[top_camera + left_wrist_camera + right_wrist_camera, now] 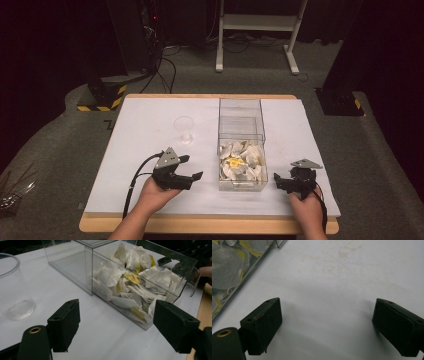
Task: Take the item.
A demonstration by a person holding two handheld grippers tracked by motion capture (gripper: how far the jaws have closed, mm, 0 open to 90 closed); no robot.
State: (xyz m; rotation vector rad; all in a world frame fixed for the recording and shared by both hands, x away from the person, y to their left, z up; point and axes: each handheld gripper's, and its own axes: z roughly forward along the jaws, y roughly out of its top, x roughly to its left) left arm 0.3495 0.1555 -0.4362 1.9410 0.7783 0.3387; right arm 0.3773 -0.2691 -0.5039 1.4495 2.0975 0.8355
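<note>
Tea bags [242, 162] heaped in the near compartment of the clear box [241, 107], mid-counter [145, 120], the far compartment bare. Left hand-held gripper [192, 167] sits just left of the box, jaws spread wide with nothing between them, pointing at the sachets. Right hand-held gripper [278, 181] rests near the box's right side, jaws also wide and holding nothing, over white cloth. Clear plastic cup [184, 129] stands upright, left of the box
</note>
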